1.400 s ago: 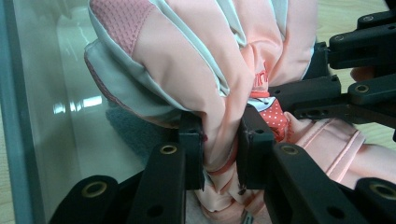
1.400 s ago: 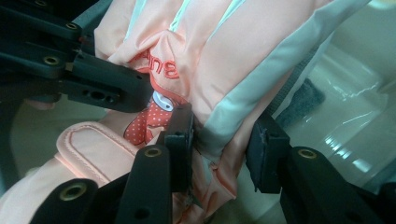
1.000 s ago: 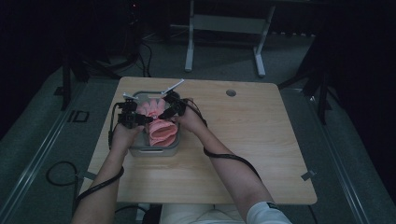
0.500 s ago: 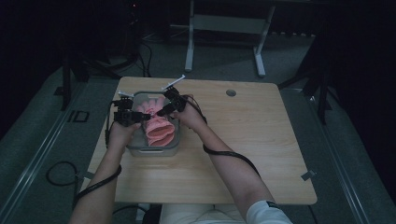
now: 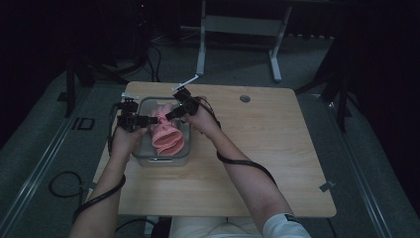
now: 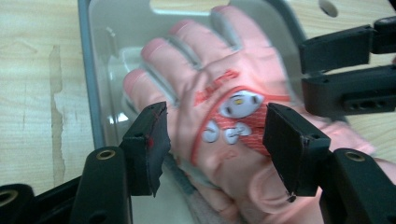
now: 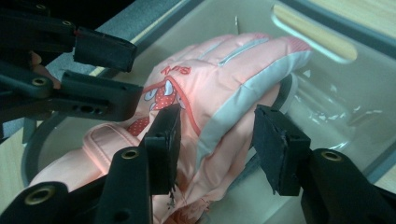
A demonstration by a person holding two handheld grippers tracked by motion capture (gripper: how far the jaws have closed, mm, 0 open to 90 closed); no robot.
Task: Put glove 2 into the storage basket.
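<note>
Straddling the pink glove [image 6: 224, 107] over the clear bin [image 5: 141, 151], I hold both grippers half open; left gripper [image 6: 215, 140] jaws just widened, right gripper [image 7: 217, 135] pads clear, gripping nothing, ready to re-grip.

Left gripper [image 6: 212, 144] has just been opening around the pink glove [image 6: 219, 102] — its jaws now stand clear of the fabric — over the clear bin [image 5: 143, 157].

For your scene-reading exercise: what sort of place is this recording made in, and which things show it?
Probably a lab or studio set up for recording, not a home: a lone wooden table on grey floor, dark surroundings, a bare metal stand frame behind it, and cables trailing across the floor.
</note>
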